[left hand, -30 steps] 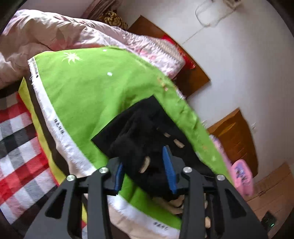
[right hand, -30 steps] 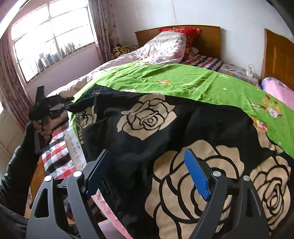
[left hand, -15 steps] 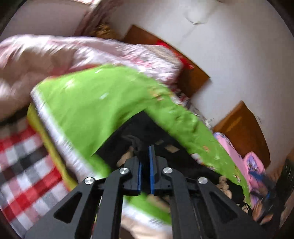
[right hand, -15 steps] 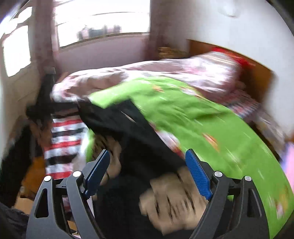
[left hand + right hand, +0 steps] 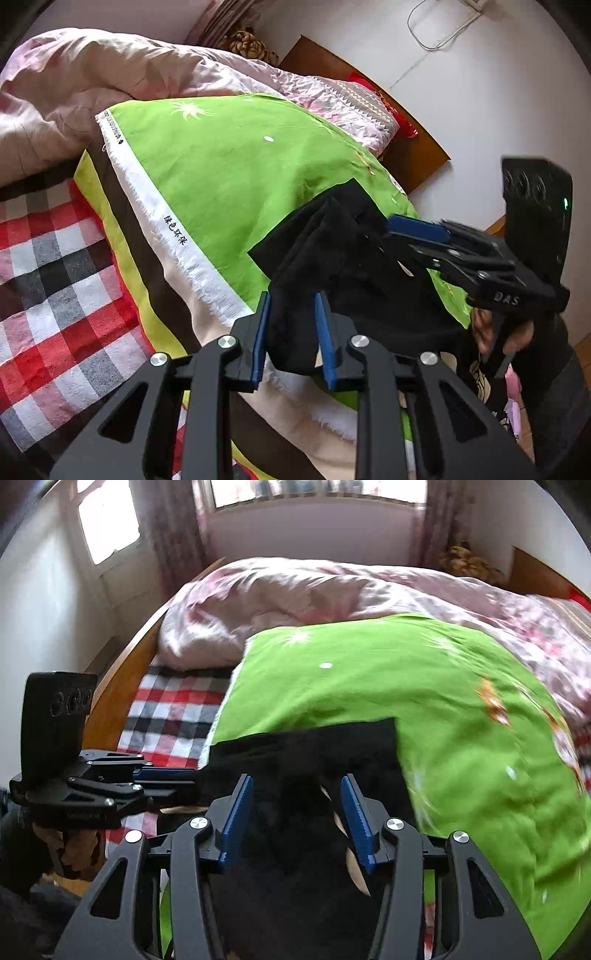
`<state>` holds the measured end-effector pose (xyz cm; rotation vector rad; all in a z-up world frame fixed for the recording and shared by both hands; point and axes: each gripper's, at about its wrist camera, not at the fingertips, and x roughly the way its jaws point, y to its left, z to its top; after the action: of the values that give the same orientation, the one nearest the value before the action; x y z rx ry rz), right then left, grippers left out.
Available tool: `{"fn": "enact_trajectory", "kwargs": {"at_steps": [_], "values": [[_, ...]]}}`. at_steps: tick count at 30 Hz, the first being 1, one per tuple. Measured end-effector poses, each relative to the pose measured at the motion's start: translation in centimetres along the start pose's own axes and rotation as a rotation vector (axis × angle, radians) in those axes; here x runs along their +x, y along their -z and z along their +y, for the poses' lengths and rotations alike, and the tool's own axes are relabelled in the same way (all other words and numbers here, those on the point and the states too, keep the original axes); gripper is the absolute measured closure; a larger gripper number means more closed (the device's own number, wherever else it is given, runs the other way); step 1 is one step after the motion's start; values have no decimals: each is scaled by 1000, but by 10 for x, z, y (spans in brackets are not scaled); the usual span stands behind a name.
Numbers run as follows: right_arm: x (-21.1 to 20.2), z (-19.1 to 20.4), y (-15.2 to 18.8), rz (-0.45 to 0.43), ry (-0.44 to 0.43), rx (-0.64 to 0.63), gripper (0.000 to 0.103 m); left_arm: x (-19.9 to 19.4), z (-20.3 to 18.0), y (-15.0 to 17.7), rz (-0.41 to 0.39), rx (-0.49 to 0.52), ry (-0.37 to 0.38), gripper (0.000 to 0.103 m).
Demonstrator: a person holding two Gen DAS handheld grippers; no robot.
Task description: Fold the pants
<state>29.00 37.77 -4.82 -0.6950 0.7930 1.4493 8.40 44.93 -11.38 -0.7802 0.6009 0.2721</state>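
Note:
The black pants with beige roses (image 5: 343, 258) lie folded over on the green sheet (image 5: 229, 173), near its front edge. My left gripper (image 5: 291, 332) has its blue pads either side of a bunched black fold and grips it. The right gripper (image 5: 417, 229) comes in from the right, held in a hand, its tip on the same cloth. In the right wrist view the pants (image 5: 306, 753) fill the gap between the right gripper's pads (image 5: 295, 812), which stand partly apart around the fabric. The left gripper (image 5: 166, 779) shows at the left there.
A pink floral quilt (image 5: 74, 85) is heaped at the back of the bed. A red, white and black checked sheet (image 5: 48, 266) covers the left side. A wooden headboard (image 5: 332, 70) and white wall stand behind. A window (image 5: 314, 491) is beyond the bed.
The spread-out pants have been folded over into a smaller black bundle. The left gripper closed on the cloth. The right gripper swung round to the left, close to the left gripper, and narrowed.

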Motion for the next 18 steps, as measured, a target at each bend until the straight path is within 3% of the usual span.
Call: {"fn": "enact_trajectory", "kwargs": {"at_steps": [5,7,8,9,10,16,18], "values": [[18,-2,-3,77,42,-41,56,7,4,4,10,-13,-2,81],[27,-2,2,118,43,-53,67,8,3,5,11,-8,-5,81],[29,1,4,120,39,-66,70,8,2,6,10,-3,-8,87],[28,2,6,115,22,-67,86,8,-1,6,8,6,-11,94],[26,3,6,106,19,-65,94,5,-4,6,-5,21,-28,101],[-20,-6,3,-44,61,-19,96,-11,-37,-19,-87,133,-35,101],[-28,-17,-2,-72,106,15,96,-3,-46,-33,-95,168,-73,101]]}}
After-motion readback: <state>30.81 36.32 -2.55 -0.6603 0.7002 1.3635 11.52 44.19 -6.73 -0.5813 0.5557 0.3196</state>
